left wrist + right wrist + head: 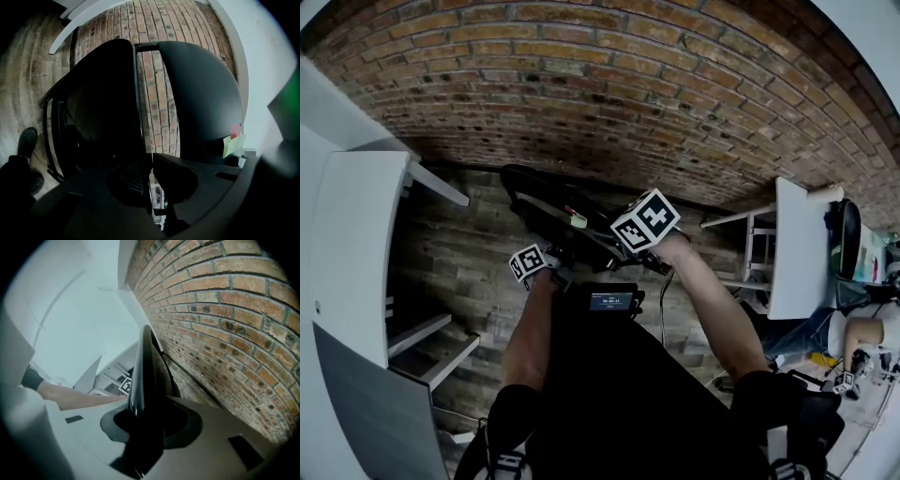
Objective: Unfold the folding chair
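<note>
The black folding chair [548, 211] stands partly folded on the wooden floor, close to the brick wall. In the left gripper view its two dark panels [101, 108] [199, 98] gape apart with bricks showing between them, and a yellow-green tag [233, 144] hangs from the right panel. My left gripper [151, 187] [551, 264] is shut on a thin edge of the left panel. My right gripper [143, 427] [628, 246] is shut on the rim of the other panel [146, 376], which rises edge-on between its jaws.
The brick wall [609, 84] runs just behind the chair. A white shelf unit [356, 253] stands at the left and a white table [797, 248] at the right, where a person [862, 337] sits. My shoe [27, 140] is beside the chair frame.
</note>
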`<control>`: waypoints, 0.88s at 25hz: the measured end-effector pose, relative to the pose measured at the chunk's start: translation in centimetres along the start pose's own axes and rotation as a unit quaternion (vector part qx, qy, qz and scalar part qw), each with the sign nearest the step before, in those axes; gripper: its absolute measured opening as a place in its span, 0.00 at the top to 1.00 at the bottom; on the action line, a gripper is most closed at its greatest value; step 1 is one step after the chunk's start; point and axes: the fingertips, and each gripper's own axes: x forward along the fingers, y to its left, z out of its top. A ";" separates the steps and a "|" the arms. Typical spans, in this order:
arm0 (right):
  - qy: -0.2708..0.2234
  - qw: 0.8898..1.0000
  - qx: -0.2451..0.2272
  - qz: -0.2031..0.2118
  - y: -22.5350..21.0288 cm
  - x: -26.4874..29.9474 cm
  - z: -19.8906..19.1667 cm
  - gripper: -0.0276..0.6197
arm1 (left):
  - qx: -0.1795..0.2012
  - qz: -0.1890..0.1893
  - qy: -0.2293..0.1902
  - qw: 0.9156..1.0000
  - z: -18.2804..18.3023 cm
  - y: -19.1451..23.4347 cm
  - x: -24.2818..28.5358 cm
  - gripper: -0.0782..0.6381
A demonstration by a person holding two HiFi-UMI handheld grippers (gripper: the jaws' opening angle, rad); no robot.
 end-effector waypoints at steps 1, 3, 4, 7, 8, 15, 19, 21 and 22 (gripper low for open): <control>-0.001 1.000 -0.001 -0.001 0.3 -0.2 -0.7 0.77 | -0.002 0.001 0.001 1.000 -0.8 0.0 -0.2 0.83; -0.003 1.000 -0.002 -0.003 1.0 -0.6 -2.1 0.77 | -0.007 0.006 0.005 1.000 -2.4 0.1 -0.8 0.83; -0.005 1.000 -0.001 -0.003 1.4 -0.7 -2.8 0.77 | -0.009 0.009 0.008 1.000 -3.2 0.2 -1.3 0.83; -0.013 1.000 0.003 -0.007 2.7 -0.8 -4.1 0.77 | -0.011 0.011 0.017 1.000 -4.6 0.4 -2.3 0.83; -0.014 1.000 0.003 -0.009 3.0 -0.8 -4.3 0.77 | -0.011 0.009 0.018 1.000 -4.7 0.3 -2.5 0.83; -0.012 1.000 0.010 -0.023 6.9 0.2 -6.1 0.76 | -0.011 -0.012 0.042 0.999 -6.3 0.5 -5.5 0.83; -0.011 0.999 0.006 -0.040 9.8 1.3 -7.1 0.76 | -0.008 -0.020 0.064 0.998 -7.0 0.8 -7.9 0.83; -0.017 0.999 0.016 -0.049 11.3 1.9 -7.5 0.76 | -0.002 -0.024 0.078 0.997 -7.2 1.1 -9.2 0.83; -0.021 0.998 0.024 -0.055 12.0 2.1 -7.6 0.76 | 0.001 -0.027 0.087 0.996 -7.3 1.2 -9.7 0.83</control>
